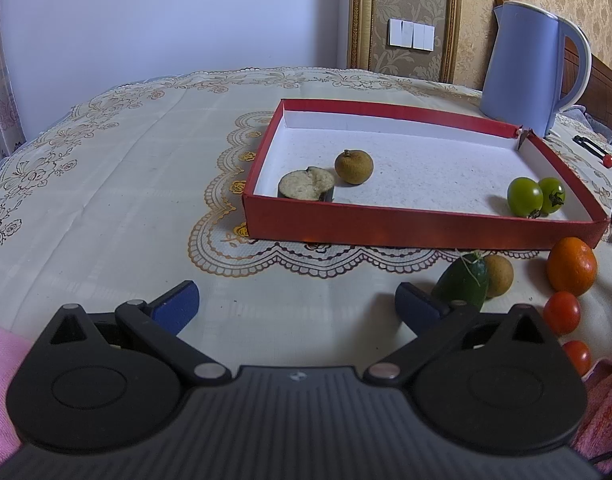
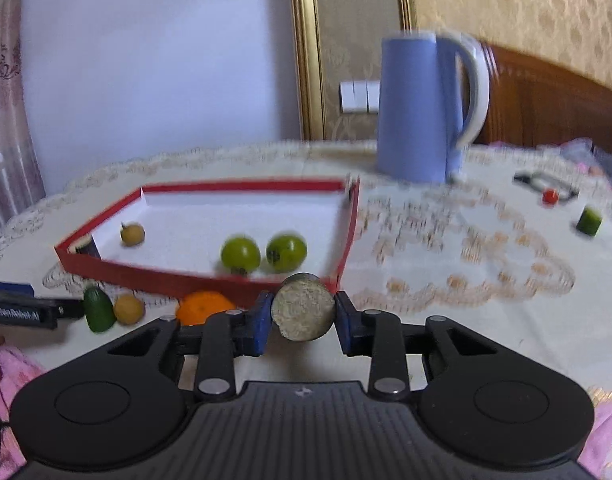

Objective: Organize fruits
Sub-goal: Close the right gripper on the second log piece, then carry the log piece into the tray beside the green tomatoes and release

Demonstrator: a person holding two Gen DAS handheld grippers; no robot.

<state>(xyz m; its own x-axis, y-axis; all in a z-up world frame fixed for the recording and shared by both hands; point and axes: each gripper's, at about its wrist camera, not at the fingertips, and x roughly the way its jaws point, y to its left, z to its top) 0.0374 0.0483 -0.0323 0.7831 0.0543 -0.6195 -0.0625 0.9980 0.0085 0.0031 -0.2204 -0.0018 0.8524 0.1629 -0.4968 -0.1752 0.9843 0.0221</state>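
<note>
A red box lid [image 1: 385, 236] [image 2: 186, 278] on the table holds a cut dark-skinned slice [image 1: 306, 185], a brown longan [image 1: 353, 166] [image 2: 132, 234] and two green tomatoes [image 1: 525, 196] [image 2: 240, 255]. In front of it lie a green cucumber end [image 1: 463, 282] [image 2: 98, 309], a second longan [image 1: 498, 276], an orange [image 1: 571, 265] [image 2: 204, 307] and two red tomatoes [image 1: 561, 312]. My left gripper [image 1: 296, 304] is open and empty, low over the cloth. My right gripper [image 2: 302, 314] is shut on a round cut slice [image 2: 302, 307] just before the box's near right corner.
A blue kettle [image 1: 525, 64] [image 2: 421, 108] stands behind the box. At the far right lie a black tool with a red tip [image 2: 549, 194] and a green cucumber piece [image 2: 589, 220]. Pink cloth [image 1: 2, 380] borders the near table edge.
</note>
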